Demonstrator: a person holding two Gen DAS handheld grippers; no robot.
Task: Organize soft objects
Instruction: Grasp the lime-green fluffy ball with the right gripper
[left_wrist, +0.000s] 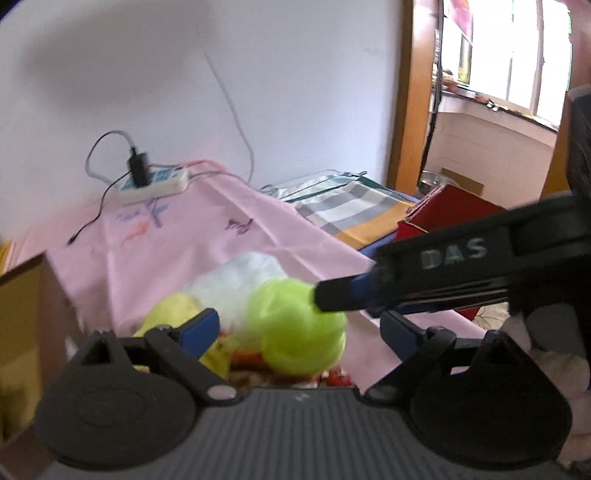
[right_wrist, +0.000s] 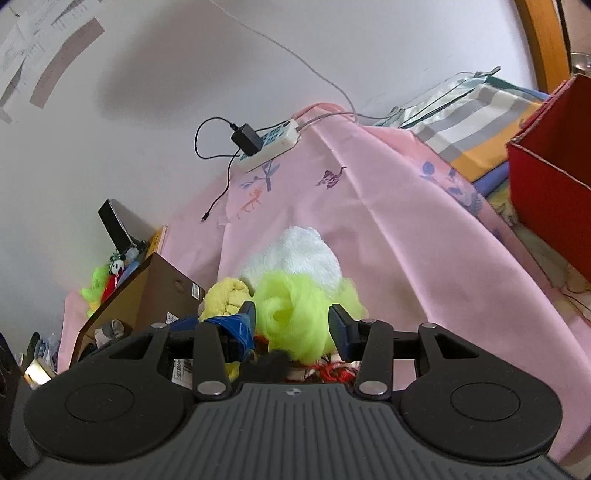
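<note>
A neon green fluffy ball (right_wrist: 295, 314) lies on a pile of soft things on the pink cloth (right_wrist: 406, 240). Behind it is a white plush (right_wrist: 303, 254), and to its left a yellow soft toy (right_wrist: 225, 295). My right gripper (right_wrist: 292, 321) is open, its fingers flanking the green ball without visibly squeezing it. In the left wrist view that right gripper (left_wrist: 332, 301) reaches in from the right to the green ball (left_wrist: 295, 332). My left gripper (left_wrist: 301, 328) is open wide just in front of the same pile, holding nothing.
A brown cardboard box (right_wrist: 147, 295) stands left of the pile, with small toys (right_wrist: 99, 284) behind it. A red box (right_wrist: 546, 192) sits at the right. A power strip with a charger (right_wrist: 269, 144) lies by the wall, and folded striped bedding (right_wrist: 480, 110) is behind.
</note>
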